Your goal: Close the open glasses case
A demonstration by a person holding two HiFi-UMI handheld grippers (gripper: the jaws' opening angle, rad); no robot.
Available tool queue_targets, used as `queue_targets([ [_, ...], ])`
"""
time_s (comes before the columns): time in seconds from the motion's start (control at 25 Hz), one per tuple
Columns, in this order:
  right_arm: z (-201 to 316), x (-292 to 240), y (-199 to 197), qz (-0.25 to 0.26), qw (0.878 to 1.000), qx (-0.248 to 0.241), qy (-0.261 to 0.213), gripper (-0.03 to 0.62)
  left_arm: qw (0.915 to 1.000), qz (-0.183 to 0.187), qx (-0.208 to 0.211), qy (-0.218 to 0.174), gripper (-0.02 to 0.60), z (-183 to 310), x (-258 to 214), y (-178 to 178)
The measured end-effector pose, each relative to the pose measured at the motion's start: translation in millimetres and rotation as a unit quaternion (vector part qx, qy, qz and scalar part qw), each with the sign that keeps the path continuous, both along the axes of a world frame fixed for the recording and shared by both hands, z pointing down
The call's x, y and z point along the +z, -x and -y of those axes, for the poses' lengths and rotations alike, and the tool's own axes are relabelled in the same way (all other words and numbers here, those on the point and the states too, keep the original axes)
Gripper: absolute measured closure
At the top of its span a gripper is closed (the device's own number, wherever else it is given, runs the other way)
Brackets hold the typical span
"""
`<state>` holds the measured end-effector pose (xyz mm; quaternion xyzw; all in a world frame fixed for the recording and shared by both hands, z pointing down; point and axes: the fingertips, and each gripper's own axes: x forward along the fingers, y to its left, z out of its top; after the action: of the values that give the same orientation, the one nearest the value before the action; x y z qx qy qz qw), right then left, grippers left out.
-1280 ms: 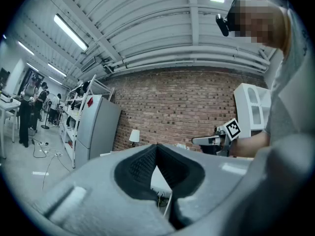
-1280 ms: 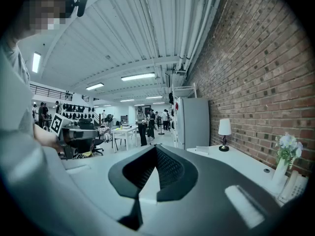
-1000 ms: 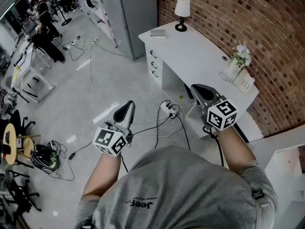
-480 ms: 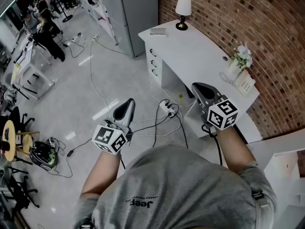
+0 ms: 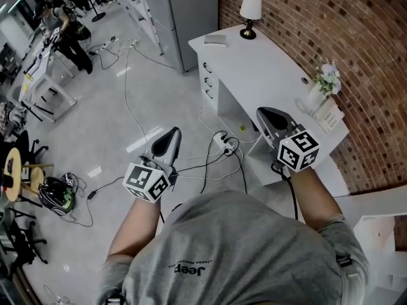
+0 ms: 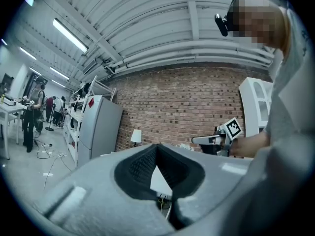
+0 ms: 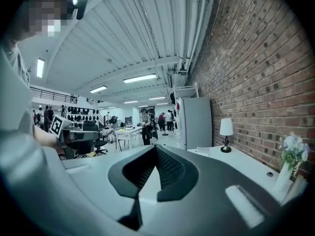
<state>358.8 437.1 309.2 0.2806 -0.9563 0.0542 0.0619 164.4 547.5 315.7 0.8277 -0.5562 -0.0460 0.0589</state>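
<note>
Standing view of the workspace, task not yet begun. The pale floor (image 5: 127, 119) lies below both of my tools, and the brick wall (image 5: 331, 24) runs along the far side of my right gripper (image 5: 262, 113). The white desk (image 5: 261, 75) stretches away ahead of that gripper's tip, with the grey cabinet (image 5: 187, 11) beyond its far end. My left gripper (image 5: 173, 134) is held level over open floor, well apart from the desk, its jaws together with nothing between them. The right gripper, near the desk's front edge, likewise has its jaws together and holds nothing. Loose cables (image 5: 216, 157) trail over the floor between the two tools. On the desk, a vase of flowers (image 5: 321, 84) stands to the right of my right gripper, and a table lamp (image 5: 250, 8) stands far ahead of it. Just beside the lamp lies a small flat grey object (image 5: 215, 40), which I judge may be the glasses case. It is too small to tell whether it is open. Nothing of the task is done: reaching the case and pressing its lid shut both remain.
</note>
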Motion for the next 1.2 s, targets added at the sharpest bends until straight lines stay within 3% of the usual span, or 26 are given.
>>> queue_targets([
  [0.24,18,6,10,0.001,1.000,-0.008,0.006,0.585,0.9998,-0.003,-0.017,0.008,0.584,9,7,14],
  [0.52,48,13,58,-0.010,1.000,-0.008,0.007,0.583,0.9998,-0.014,-0.008,0.009,0.584,43,17,60],
  [0.8,111,6,140,-0.012,1.000,0.021,-0.006,0.583,0.9992,-0.027,0.028,0.004,0.584,118,20,151],
  [1.0,155,-2,201,-0.011,0.999,0.046,-0.007,0.583,0.9985,-0.016,0.052,0.003,0.584,166,10,226],
  [1.2,193,-5,239,-0.012,0.997,0.076,-0.011,0.583,0.9977,-0.013,0.065,0.011,0.584,205,12,288],
])
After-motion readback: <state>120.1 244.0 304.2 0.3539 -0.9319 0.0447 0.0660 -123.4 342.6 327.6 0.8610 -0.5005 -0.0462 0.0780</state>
